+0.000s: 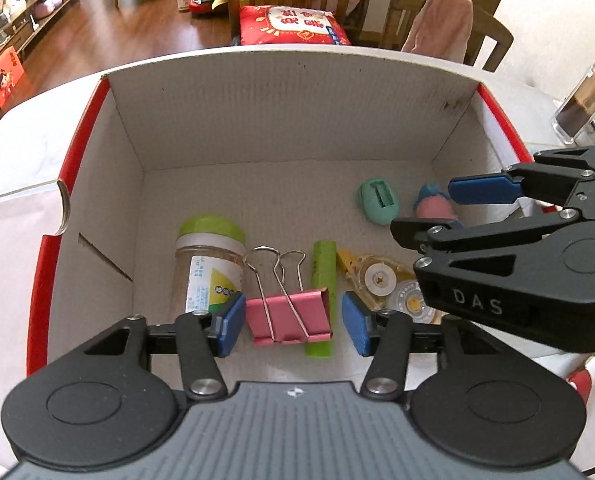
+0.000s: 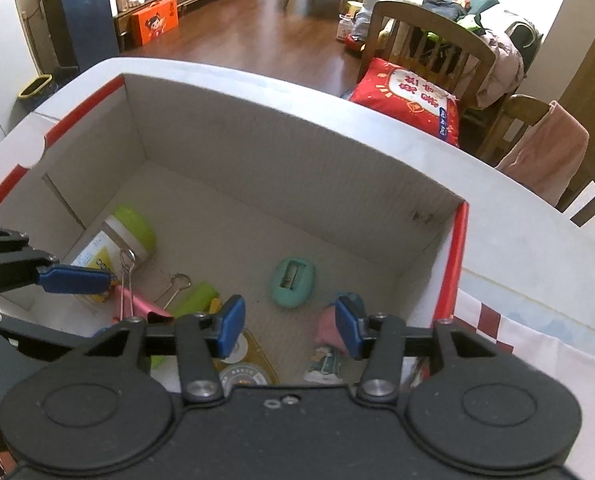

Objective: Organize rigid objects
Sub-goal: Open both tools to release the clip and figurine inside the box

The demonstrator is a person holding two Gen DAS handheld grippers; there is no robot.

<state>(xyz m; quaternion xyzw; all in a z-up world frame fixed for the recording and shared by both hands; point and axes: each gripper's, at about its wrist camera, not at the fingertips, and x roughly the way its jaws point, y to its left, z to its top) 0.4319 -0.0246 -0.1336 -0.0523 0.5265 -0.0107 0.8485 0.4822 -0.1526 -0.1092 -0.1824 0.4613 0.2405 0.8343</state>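
Left wrist: left gripper (image 1: 293, 322) wide astride pink binder clip (image 1: 287, 320); right wrist: right gripper (image 2: 289, 326) wide, empty.

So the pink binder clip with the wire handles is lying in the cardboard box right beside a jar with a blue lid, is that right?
Not quite: the clear plastic jar has a light green lid, not a blue one, as the left wrist view shows. The rest holds: the pink metal binder clip with wire handles lies beside it on the floor of the white cardboard box.

Correction tape (image 1: 381, 280) half hidden behind right gripper (image 1: 437, 210).
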